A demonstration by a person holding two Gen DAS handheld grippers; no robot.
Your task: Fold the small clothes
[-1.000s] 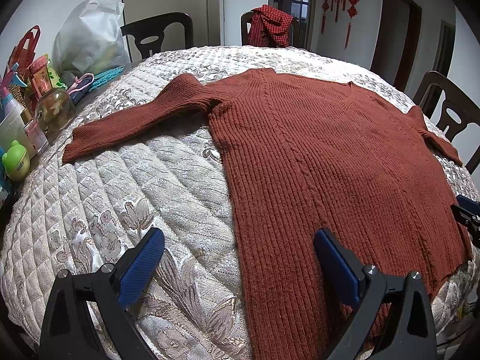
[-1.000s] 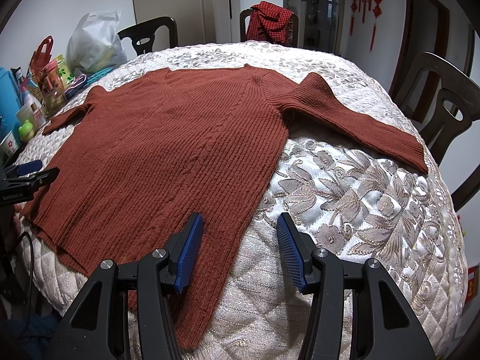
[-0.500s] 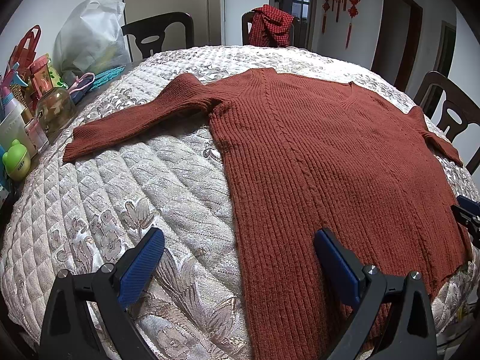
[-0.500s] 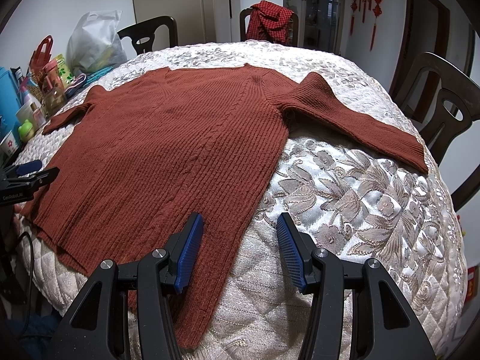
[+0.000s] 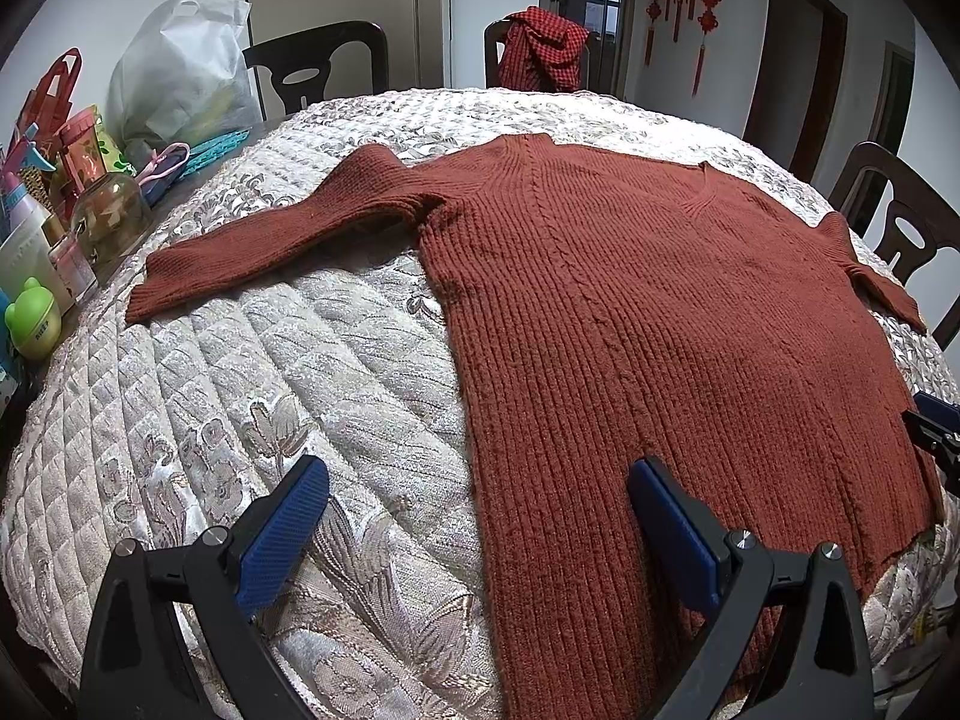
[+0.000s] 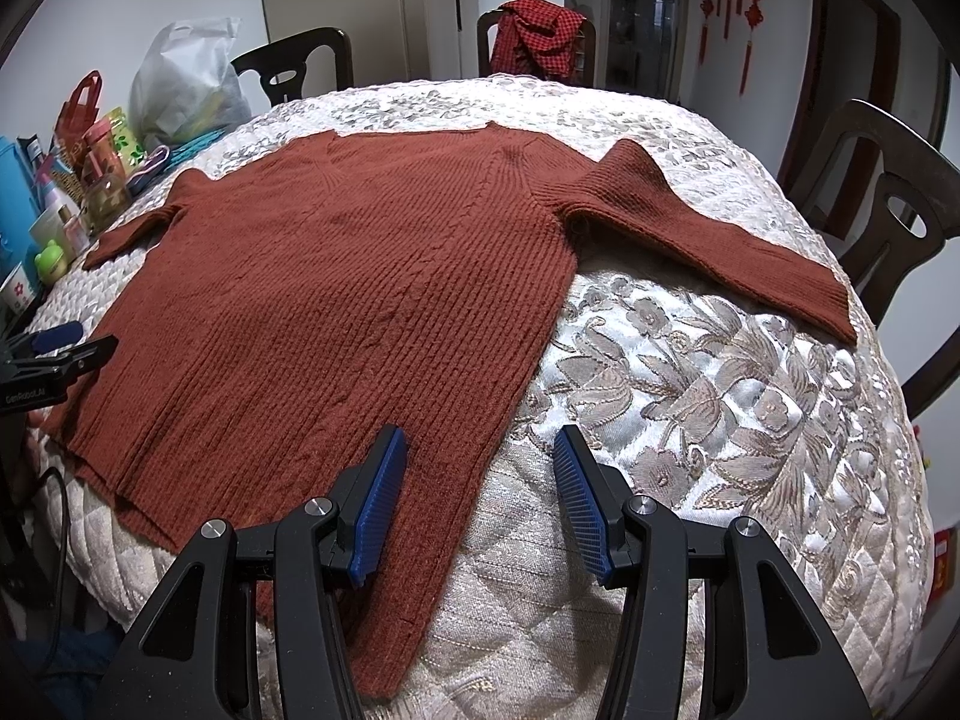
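Note:
A rust-red ribbed sweater (image 5: 648,312) lies flat on the quilted table cover (image 5: 300,372), sleeves spread to both sides. My left gripper (image 5: 477,516) stands open above the sweater's left bottom edge, holding nothing. In the right wrist view the same sweater (image 6: 336,300) fills the left half. My right gripper (image 6: 480,480) is open over the sweater's right bottom edge, nothing between its blue pads. The right sleeve (image 6: 720,240) stretches toward the table's right rim. The left gripper's tip (image 6: 60,348) shows at the far left.
Bottles, a jar (image 5: 111,216), red bags and a white plastic bag (image 5: 180,72) crowd the table's left edge. Dark wooden chairs (image 6: 870,210) ring the table; a red checked cloth (image 5: 546,48) hangs on the far chair.

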